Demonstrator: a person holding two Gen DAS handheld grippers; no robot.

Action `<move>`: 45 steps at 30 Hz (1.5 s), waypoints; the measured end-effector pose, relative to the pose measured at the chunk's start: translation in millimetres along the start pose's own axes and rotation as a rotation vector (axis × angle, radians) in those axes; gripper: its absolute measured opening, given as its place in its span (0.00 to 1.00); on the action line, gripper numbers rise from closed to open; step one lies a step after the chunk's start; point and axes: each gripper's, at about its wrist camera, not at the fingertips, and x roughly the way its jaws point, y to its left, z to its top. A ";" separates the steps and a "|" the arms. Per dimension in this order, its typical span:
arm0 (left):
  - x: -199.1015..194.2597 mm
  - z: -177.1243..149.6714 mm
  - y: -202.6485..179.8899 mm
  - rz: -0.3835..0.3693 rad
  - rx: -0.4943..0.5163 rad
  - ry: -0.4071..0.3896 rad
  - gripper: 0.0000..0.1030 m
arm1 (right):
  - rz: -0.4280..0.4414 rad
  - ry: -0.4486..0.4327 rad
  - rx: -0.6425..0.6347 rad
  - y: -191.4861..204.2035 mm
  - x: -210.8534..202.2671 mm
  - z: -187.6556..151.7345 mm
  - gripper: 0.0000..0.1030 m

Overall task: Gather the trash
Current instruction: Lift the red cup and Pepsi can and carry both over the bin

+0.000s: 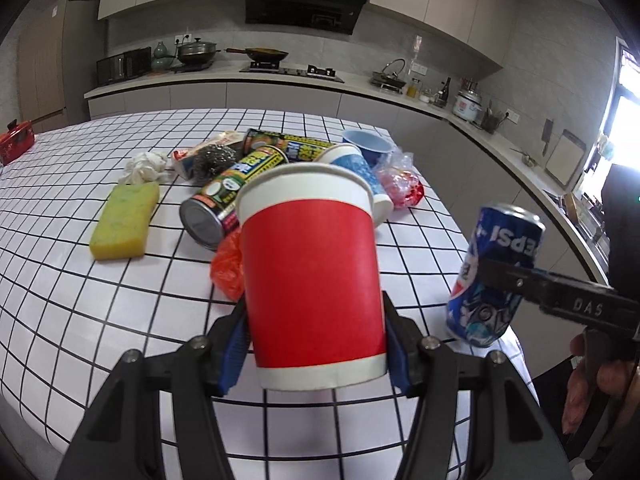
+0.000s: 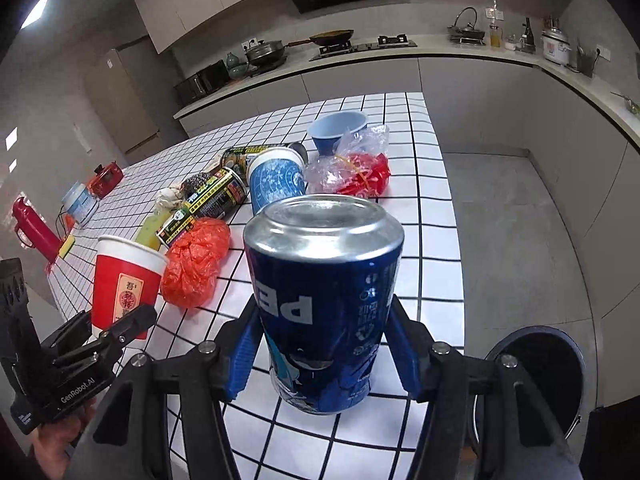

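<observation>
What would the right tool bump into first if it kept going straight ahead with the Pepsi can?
Probably the blue paper cup lying on its side, straight beyond the Pepsi can that the right tool holds. The orange bag sits a little to the left. Depth is hard to judge here.

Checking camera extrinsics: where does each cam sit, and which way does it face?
Left wrist: sits behind the left gripper, looking across the checked table toward the stove; jaws clamp a red cup; person's right hand at right.
Right wrist: sits behind the right gripper, facing the same way; jaws clamp a Pepsi can; bin at lower right.
Shared: cup, can, table, the trash pile, and each view shows the other gripper.
</observation>
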 end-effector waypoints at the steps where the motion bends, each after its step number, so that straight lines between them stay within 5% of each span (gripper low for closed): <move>1: 0.5 -0.6 -1.4 0.003 0.002 0.002 0.58 | 0.007 0.008 -0.001 -1.0 2.9 -2.0 0.60; 14: -5.2 -9.9 2.4 0.022 -0.016 0.007 0.58 | 0.061 0.079 -0.024 7.7 34.1 -5.4 0.57; 19: -1.9 -9.4 7.6 0.016 -0.022 0.009 0.58 | 0.042 0.139 -0.018 5.0 53.9 -2.8 0.66; 30: 3.8 -6.7 -21.9 -0.016 0.008 0.000 0.58 | 0.040 0.035 -0.034 -2.4 14.4 0.2 0.65; 36: 3.1 -9.7 -66.6 -0.039 0.035 -0.005 0.58 | 0.004 -0.024 0.003 -47.0 -31.9 -2.4 0.65; 45: 11.4 -27.0 -157.3 -0.082 0.075 0.016 0.58 | -0.106 -0.004 0.092 -169.1 -82.2 -35.8 0.65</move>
